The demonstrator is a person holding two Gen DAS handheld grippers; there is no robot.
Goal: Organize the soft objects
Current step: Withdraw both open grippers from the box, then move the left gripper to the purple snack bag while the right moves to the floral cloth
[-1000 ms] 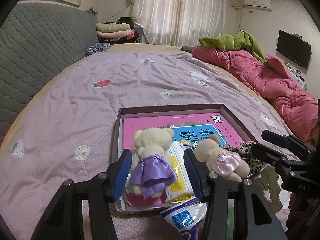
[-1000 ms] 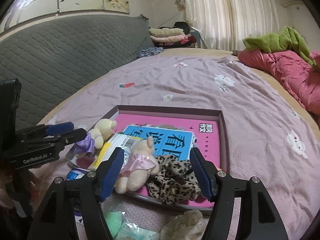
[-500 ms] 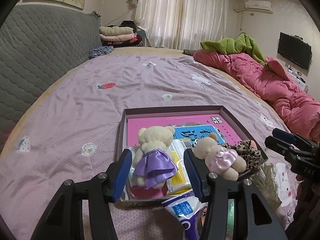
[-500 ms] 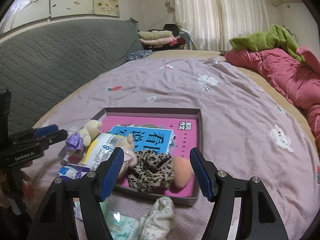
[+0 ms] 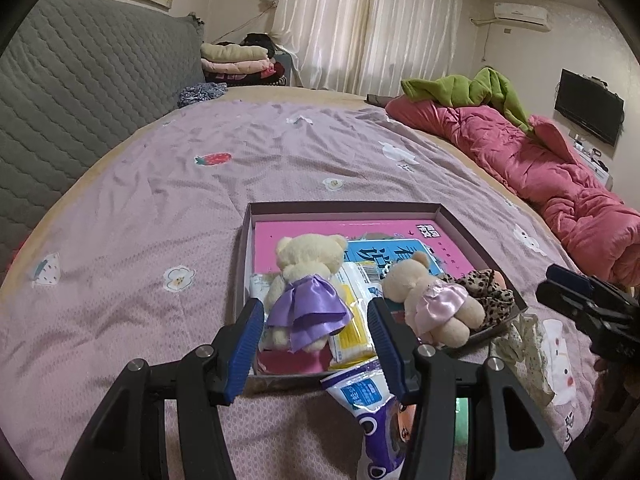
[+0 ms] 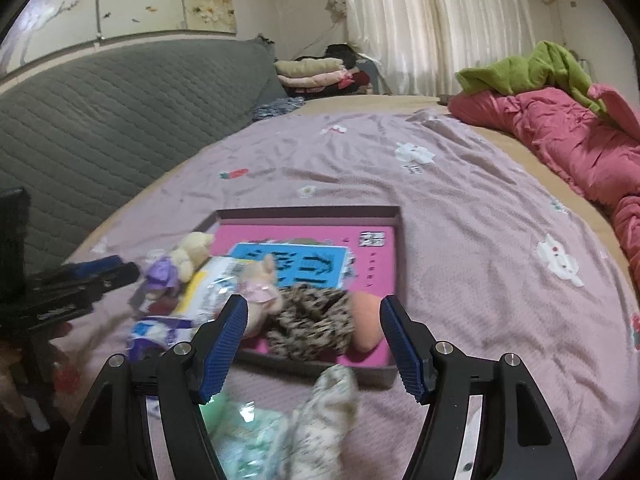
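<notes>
Both wrist views look steeply down from close by; they share the shallow box (image 5: 476,236) (image 6: 396,280) on the bed.

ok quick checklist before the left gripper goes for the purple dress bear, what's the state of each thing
1. Left gripper jaws open and empty: ok.
2. Purple dress bear lined up between the blue pads: ok.
3. Bear inside the tray, lying on packets: ok.
4. Right gripper open, holding nothing: ok.
5. Right gripper clear of the left one's path: ok, off to the side.
6. Pink dress bear clear of the closing pads: cannot tell, it lies close.
</notes>
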